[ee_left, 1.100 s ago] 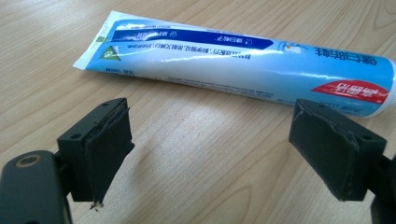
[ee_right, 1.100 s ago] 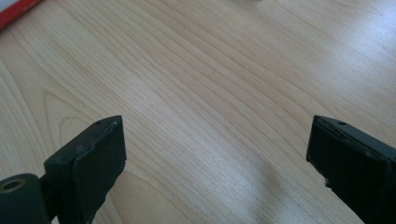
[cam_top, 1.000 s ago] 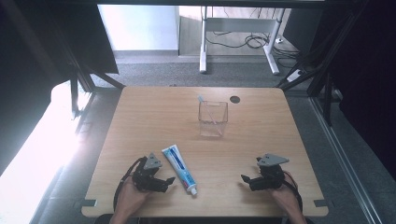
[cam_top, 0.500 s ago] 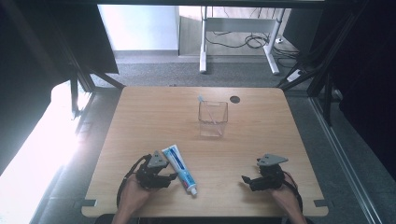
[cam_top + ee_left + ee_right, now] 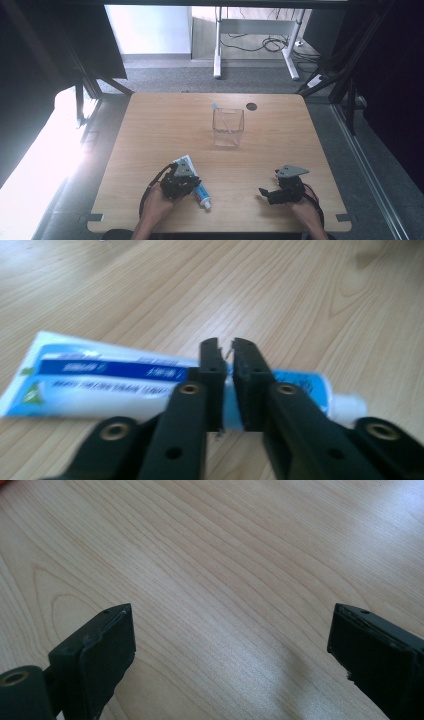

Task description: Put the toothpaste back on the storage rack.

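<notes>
Toothpaste tube (image 5: 115, 382) lies near the worktop's (image 5: 150, 125) front edge; the left gripper (image 5: 226, 357) hangs over it, jaws nearly together, while the right gripper's (image 5: 230, 640) jaws stand wide apart.

The wooden table (image 5: 150, 130) is the landmark here: light, with visible grain and a small dark round hole (image 5: 251, 106) near its far edge. Beyond the table, grey carpet (image 5: 165, 80) runs to a white wall panel (image 5: 150, 30). To the right of that panel stand the white legs of another desk (image 5: 218, 45), with black cables (image 5: 260, 44) looped on the floor between them (possibly a power strip among them, too small to tell). Left of the table, strong light washes out the floor (image 5: 45, 165). Dark frames (image 5: 90, 75) flank the table's far corners; the right side is in deep shadow.
</notes>
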